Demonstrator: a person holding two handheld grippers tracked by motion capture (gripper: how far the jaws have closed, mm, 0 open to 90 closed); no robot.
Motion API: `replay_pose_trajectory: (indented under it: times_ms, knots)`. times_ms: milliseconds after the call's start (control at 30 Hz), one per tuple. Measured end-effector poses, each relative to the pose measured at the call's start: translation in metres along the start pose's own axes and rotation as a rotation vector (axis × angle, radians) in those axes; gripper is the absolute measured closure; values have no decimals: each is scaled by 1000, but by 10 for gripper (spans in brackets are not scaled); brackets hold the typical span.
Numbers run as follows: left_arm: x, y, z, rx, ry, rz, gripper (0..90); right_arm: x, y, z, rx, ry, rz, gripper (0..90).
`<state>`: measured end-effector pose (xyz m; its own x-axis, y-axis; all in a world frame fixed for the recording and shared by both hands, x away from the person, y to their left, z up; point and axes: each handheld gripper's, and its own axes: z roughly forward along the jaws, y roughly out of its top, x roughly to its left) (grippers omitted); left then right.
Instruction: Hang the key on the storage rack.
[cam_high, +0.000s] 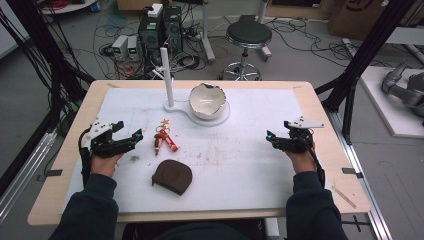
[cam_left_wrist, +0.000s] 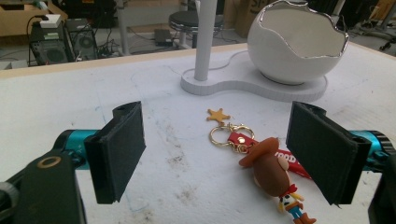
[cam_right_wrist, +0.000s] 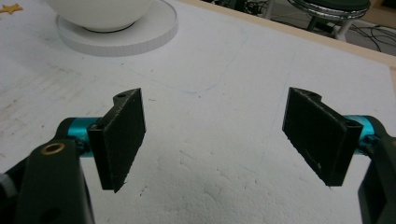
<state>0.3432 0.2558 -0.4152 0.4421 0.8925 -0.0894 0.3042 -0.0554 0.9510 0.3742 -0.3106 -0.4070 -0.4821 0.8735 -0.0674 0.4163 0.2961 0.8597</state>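
Dark sleeves (cam_high: 87, 210) come in from the bottom edge of the high view, nearest the camera, each hand carrying a gripper over the table (cam_high: 320, 107). A white foam mat (cam_high: 250, 170) covers most of the wooden top. At its far middle stands a white stand base (cam_high: 176, 107) with an upright white post (cam_high: 166, 75), and on the wider end of that base sits a white eggshell-shaped bowl (cam_high: 207, 100) with a jagged rim. Near the front of the mat, left of centre, lies a brown pouch (cam_high: 172, 176).

The left gripper (cam_high: 120, 134) hovers at the left side of the mat, jaws spread wide with nothing between the pads. Just beside it, toward the middle, lies the cowboy keychain (cam_high: 163, 137), flat on the mat between the pouch and the stand base. In the left gripper view the figure's brown hat and head lie just inside the right-hand jaw, with a gold ring (cam_left_wrist: 223, 135), a red strap (cam_left_wrist: 261, 151) and a small gold star (cam_left_wrist: 218, 115) trailing toward the bowl; the pads do not touch it.

The right gripper (cam_high: 277, 137) hangs over bare mat at the right, well apart from the keychain, its jaws likewise wide and empty.
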Motion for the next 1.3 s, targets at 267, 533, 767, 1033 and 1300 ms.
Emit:
replay_pose_trajectory:
  times_ms: [267,533,767,1033,1300]
  knots:
    - [-9,0,7,29,-9,-11,199,-1,-1,0,0,7,9,216]
    - [-17,0,16,86,-38,-122,203,-1,-4,-4,-5,5,3,217]
    - [-27,-5,28,158,-40,-82,204,1,-2,-6,-12,-4,1,218]
    - [-38,-10,45,279,-11,-44,203,4,-1,-1,-4,10,-5,218]
    - [-50,-17,59,381,4,33,205,5,-1,-1,-1,15,-9,217]
